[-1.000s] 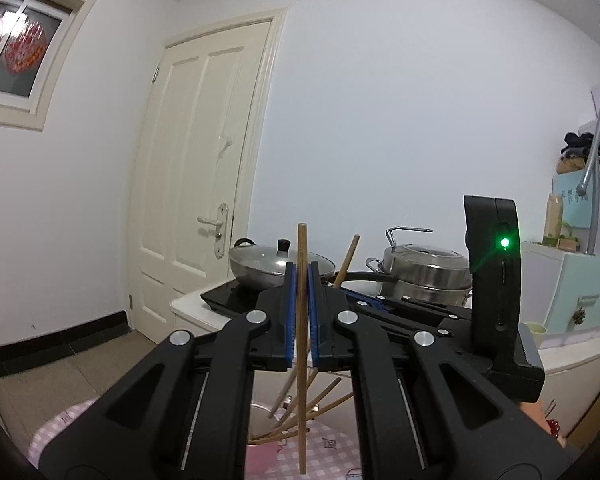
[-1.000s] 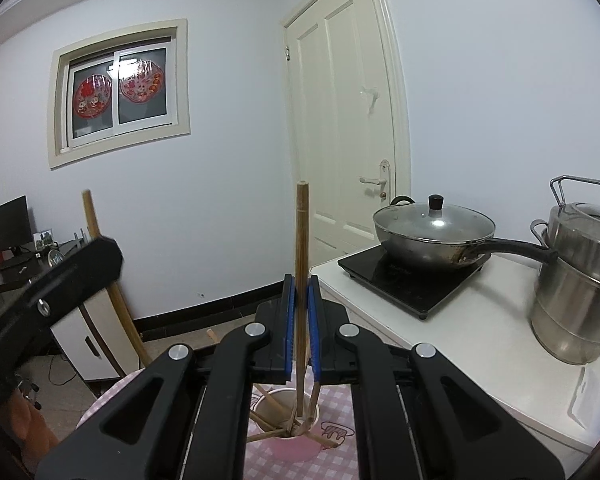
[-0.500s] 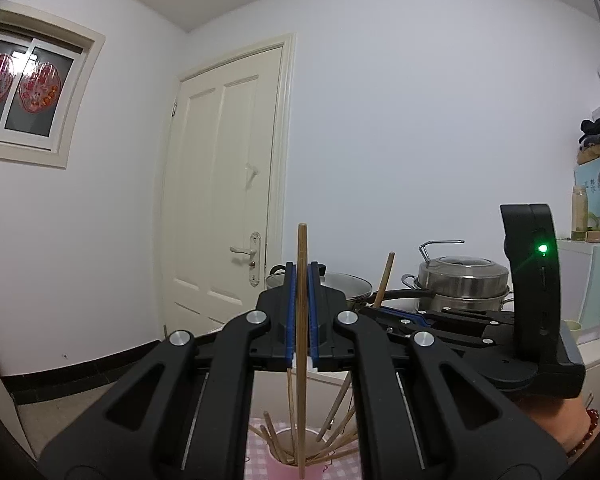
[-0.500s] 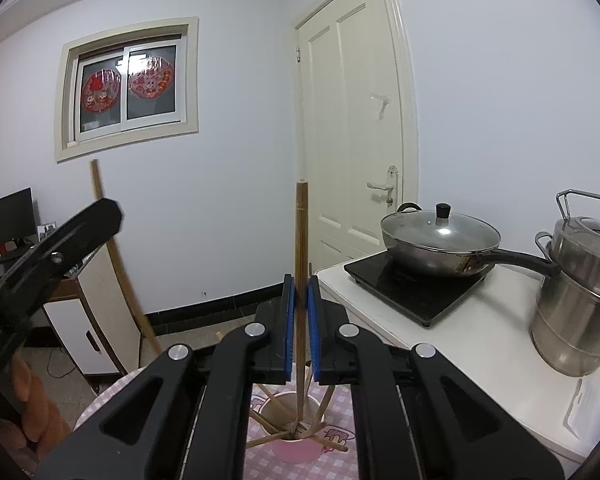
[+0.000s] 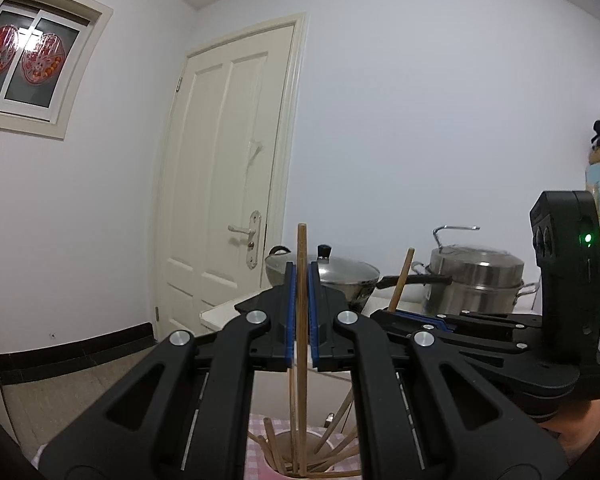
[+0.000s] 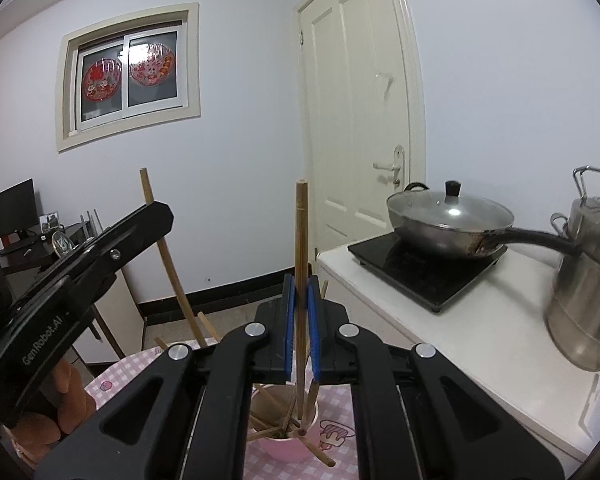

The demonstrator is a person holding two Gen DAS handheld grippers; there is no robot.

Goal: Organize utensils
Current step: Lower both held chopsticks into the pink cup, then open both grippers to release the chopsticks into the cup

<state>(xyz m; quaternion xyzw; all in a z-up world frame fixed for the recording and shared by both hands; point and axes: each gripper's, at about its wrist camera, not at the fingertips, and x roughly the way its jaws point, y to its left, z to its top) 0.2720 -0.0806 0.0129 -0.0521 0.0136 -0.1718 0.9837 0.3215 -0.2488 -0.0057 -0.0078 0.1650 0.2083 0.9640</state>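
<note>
1. Chopsticks: in the left wrist view, a thin, straight brown wooden chopstick (image 5: 302, 300) stood upright, clamped mid-length between the blue pads of the left gripper (image 5: 302, 312), its tip in the pink cup (image 5: 300, 468) below.
2. In the right wrist view, the right gripper (image 6: 300, 320) pinched a second wooden chopstick (image 6: 300, 264) likewise over the cup. Both looked light, stiff and smooth; a mid-shaft hold seemed steadiest.

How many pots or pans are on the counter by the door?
2. A lidded wok sits on the black cooktop near the door; a steel steamer pot stands right of it, by the wok's handle. Others may be out of frame.
</note>
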